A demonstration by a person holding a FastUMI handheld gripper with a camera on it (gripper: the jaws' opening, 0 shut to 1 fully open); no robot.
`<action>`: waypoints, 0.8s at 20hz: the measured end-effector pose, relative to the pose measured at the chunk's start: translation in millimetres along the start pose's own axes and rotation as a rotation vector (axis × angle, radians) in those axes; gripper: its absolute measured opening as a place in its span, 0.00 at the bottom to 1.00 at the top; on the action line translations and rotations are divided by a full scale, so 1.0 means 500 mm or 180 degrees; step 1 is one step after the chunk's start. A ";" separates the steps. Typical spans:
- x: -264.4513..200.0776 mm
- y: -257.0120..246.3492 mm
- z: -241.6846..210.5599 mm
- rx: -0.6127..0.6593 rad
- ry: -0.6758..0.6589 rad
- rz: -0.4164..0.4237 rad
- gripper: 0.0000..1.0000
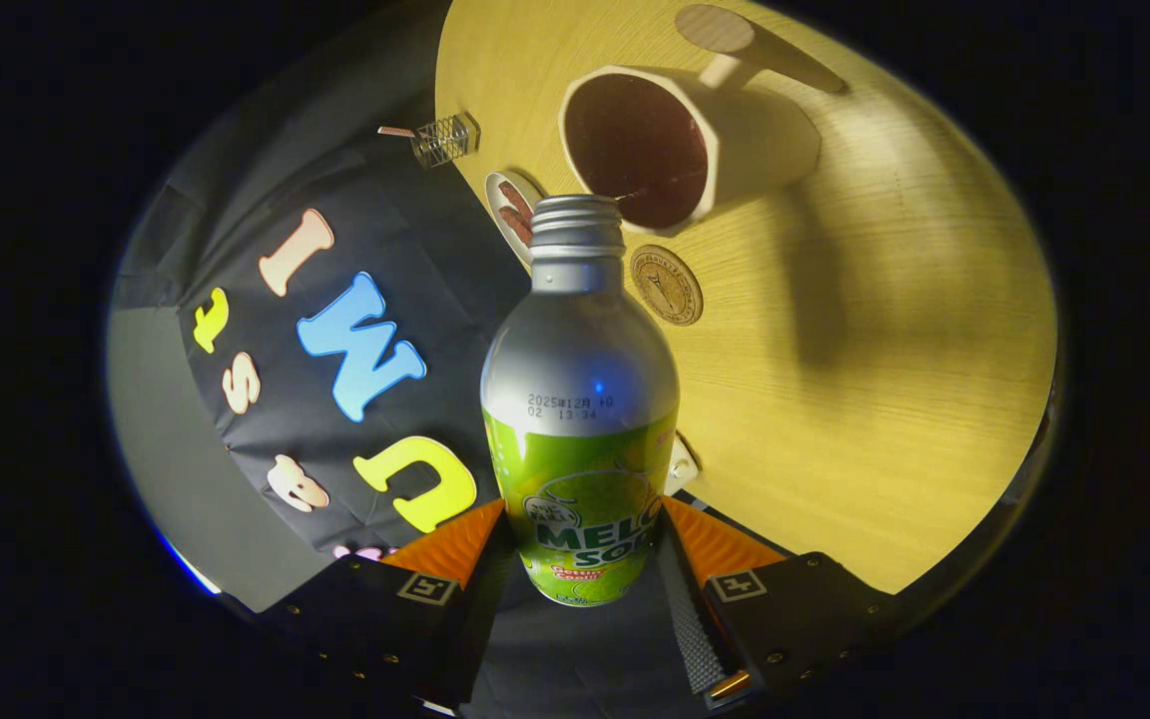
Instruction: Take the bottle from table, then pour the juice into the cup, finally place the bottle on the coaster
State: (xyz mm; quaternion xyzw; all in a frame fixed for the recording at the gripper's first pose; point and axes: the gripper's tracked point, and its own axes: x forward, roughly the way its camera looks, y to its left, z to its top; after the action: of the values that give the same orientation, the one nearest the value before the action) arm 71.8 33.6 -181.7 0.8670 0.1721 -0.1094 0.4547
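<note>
Bottle (pixel 580 399) fills claw (pixel 580 529) gap; cup (pixel 680 145) just beyond neck.

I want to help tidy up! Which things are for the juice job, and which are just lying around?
For the job:
bottle, held in the gripper
cup
coaster

Just lying about:
small wire rack
little plate behind the bottle

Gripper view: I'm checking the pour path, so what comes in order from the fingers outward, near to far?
hand-held gripper shut on the bottle → bottle's capped neck → coaster → cup, its mouth facing the bottle.
</note>
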 end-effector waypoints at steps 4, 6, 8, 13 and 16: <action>0.003 -0.048 0.003 -0.0458 -0.0016 -0.0194 0.77; 0.003 -0.066 0.015 -0.0660 -0.0092 -0.0252 0.77; 0.001 -0.090 0.024 -0.0908 -0.0147 -0.0330 0.77; 0.004 -0.130 0.057 -0.1557 -0.0245 -0.0530 0.77; 0.005 -0.139 0.079 -0.2023 -0.0342 -0.0601 0.77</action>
State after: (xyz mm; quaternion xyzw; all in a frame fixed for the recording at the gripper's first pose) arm 45.0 38.0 -257.1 0.6551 0.2529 -0.1375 0.6986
